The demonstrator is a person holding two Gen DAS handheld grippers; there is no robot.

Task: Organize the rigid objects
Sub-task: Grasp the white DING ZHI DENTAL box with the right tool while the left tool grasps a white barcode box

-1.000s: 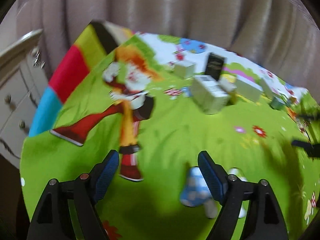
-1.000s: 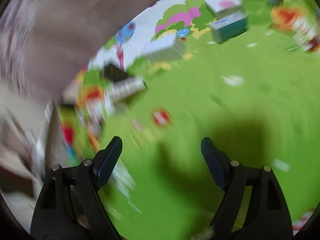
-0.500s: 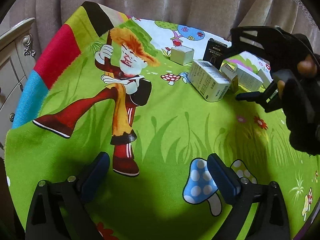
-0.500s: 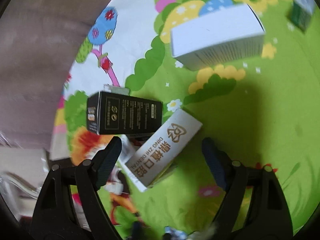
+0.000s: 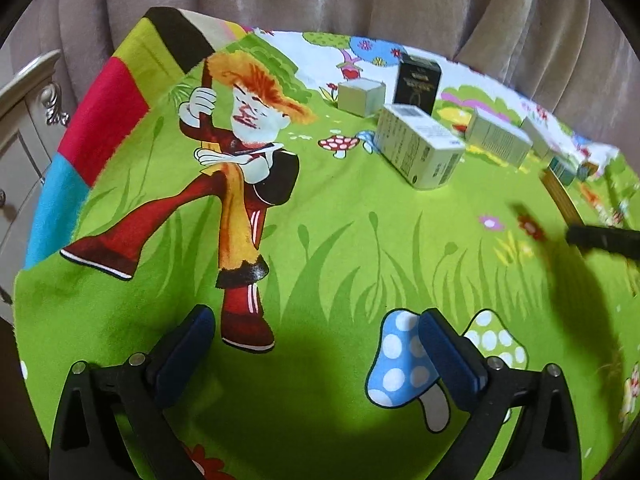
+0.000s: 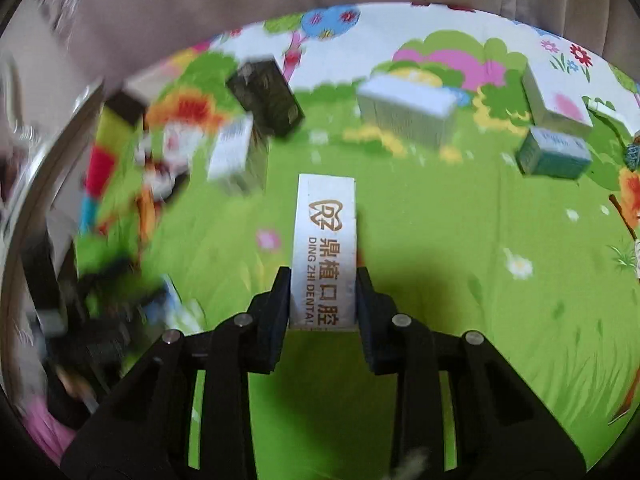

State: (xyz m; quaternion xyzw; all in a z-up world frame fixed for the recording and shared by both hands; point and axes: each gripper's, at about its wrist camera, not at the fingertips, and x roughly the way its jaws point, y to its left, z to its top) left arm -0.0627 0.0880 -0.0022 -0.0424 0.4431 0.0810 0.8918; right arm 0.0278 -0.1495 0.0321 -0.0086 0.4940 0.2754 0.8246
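The slim white dental box (image 6: 323, 248) sits clamped between the two fingers of the right gripper (image 6: 322, 294), held off the green cartoon cloth (image 6: 460, 300). Its long axis runs along the fingers, pointing away from the camera toward 12 o'clock; the printed face is turned up and the far short end is free. The pads grip only the near end, so most of the box sticks out unsupported.

That is probably the main risk: with the hold so near one end, a quick swing or a knock on the far end could pivot the box between the pads or let it slide out. The left part of this view is smeared with motion blur, so the hand seems to be moving fast, which makes a slip likelier. The free end could also clip other cartons on the way down.

At 11 o'clock from the held box are a black box (image 6: 266, 98) and a white carton (image 6: 232, 152); at 1 o'clock lies a long white box (image 6: 406, 108), and at 2 o'clock a teal box (image 6: 554, 154), with another white box (image 6: 554, 94) behind it.

The left gripper (image 5: 316, 342) hovers over the cloth with its fingers spread wide and nothing between them
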